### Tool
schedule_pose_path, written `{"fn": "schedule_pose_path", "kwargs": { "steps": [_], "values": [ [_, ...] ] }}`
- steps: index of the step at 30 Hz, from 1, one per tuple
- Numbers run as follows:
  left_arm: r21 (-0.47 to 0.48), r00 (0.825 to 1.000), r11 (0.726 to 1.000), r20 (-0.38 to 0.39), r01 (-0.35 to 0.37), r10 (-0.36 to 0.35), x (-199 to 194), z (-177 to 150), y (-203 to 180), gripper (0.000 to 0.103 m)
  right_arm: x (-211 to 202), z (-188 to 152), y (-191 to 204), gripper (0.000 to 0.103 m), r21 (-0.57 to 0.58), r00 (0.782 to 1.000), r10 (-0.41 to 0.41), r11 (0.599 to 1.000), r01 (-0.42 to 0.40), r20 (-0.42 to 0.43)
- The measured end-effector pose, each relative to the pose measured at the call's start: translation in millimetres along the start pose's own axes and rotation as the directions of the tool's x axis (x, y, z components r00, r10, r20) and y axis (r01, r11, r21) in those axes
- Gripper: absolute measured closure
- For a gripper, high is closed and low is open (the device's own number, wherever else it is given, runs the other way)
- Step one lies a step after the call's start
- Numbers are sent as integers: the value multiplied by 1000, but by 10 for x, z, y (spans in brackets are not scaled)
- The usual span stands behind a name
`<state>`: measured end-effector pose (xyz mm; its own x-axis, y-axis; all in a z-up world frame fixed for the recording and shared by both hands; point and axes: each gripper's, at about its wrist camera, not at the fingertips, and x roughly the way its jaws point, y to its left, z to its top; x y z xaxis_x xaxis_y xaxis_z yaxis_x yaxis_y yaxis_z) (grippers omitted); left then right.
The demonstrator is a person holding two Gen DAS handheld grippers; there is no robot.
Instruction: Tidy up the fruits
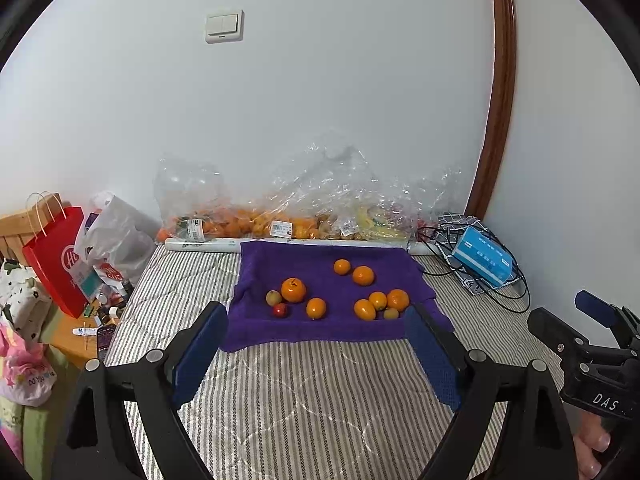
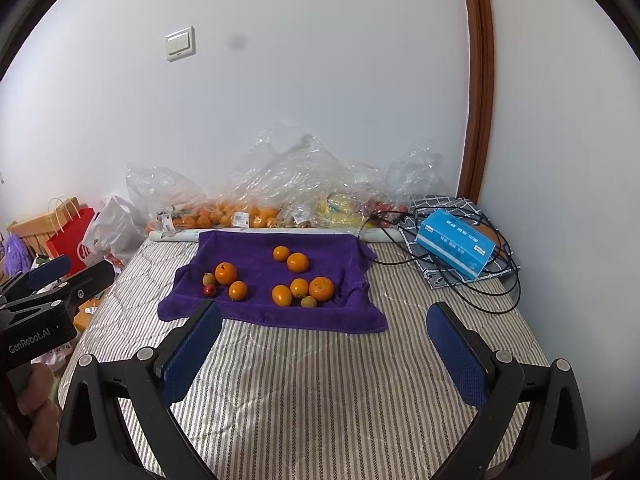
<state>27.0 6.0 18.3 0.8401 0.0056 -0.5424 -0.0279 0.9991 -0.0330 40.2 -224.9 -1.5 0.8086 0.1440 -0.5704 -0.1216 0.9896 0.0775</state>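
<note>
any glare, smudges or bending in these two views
Left wrist view: strong fisheye bending, the brown door frame curves and the corners go black; even soft light, glints on the clear plastic bags. Right wrist view: same bending, plus a dark blurry spot on the wall, maybe a lens smudge; the wall washes out pale towards the right edge.

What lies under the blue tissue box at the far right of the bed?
The blue tissue box rests on a checked cloth, with black cables looped around it. Anything directly beneath the box is hidden.
</note>
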Motion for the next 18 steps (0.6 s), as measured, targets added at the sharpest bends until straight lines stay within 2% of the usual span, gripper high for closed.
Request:
{"fn": "schedule_pose_path", "kwargs": {
  "steps": [18],
  "values": [
    [-1,1000,1000,2,-4,4,-19,-2,-5,13,-20,8,-23,2,11,1000,2,1000,-2,7]
  ]
}}
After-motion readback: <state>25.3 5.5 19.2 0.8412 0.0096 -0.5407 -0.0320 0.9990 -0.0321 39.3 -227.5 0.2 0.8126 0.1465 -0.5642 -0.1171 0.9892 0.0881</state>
